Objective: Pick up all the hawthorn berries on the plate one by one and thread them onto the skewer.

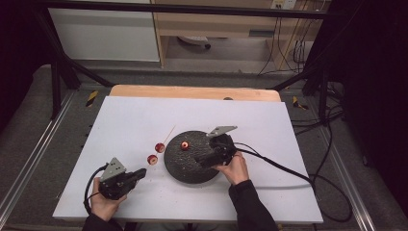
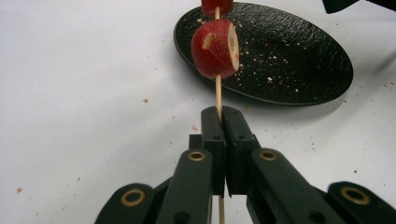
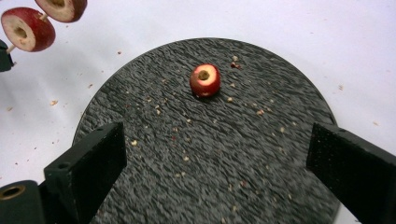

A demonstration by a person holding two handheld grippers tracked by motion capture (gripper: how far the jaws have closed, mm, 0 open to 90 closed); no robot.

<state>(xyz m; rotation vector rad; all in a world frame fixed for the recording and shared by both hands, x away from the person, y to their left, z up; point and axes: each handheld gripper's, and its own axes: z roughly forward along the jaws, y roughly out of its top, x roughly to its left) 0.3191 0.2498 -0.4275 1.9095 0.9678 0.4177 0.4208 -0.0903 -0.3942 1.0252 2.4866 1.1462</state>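
The round black textured plate (image 3: 261, 177) holds one red cored fruit piece (image 3: 205, 80) at its 12 o'clock and scattered crumbs. The left gripper (image 2: 221, 122), jaws closed, clamps a thin wooden skewer (image 2: 218, 93) carrying two red fruit slices (image 2: 215, 48) at the plate's 9 o'clock. The right gripper (image 3: 215, 158) hovers over the plate, jaws wide, empty.

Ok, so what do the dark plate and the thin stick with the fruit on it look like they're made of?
The plate looks like slate or stoneware with a matte black finish: its surface is rough and ridged with no shine, though the exact material stays open. The stick looks like bare pale wood or bamboo, thin, straight and unpainted. It is clamped in the left gripper and passes through red fruit pieces with pale cut faces.
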